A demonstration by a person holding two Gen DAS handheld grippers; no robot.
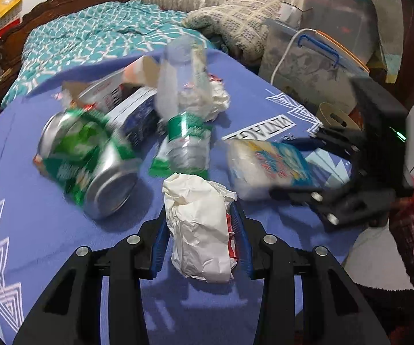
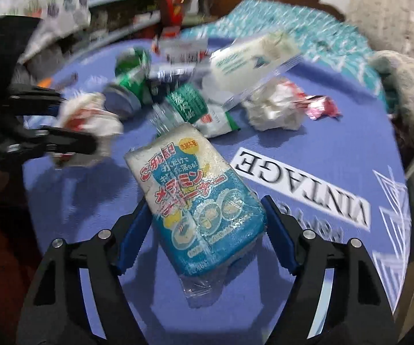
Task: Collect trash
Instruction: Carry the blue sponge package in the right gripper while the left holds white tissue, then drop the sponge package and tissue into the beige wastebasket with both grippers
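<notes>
You are holding two pieces of trash at once. The crumpled white paper wad (image 1: 199,230) is sitting upright between the blue pads of your left gripper (image 1: 201,241), which is closing narrow on it, both pads touching its sides. The wrapped sponge pack (image 2: 198,201), blue and white with printed lettering, is lying in your right gripper (image 2: 207,230), its long axis running forward along the fingers and away from you; the jaws are standing wide, pressing its two long sides.

Both items are hanging over the near part of the blue cloth (image 1: 34,215), the sponge pack toward its right edge. Past them, toward the middle, the rest is waiting in a heap: a green can (image 1: 87,162) on its side, a clear plastic bottle (image 1: 185,115) with a green label, a printed carton (image 1: 129,103), and another paper wad (image 1: 215,99).

No bin or bag is showing in either view. The lidded plastic tubs (image 1: 313,66) beyond the far right corner are looking like storage; their contents are unclear.
</notes>
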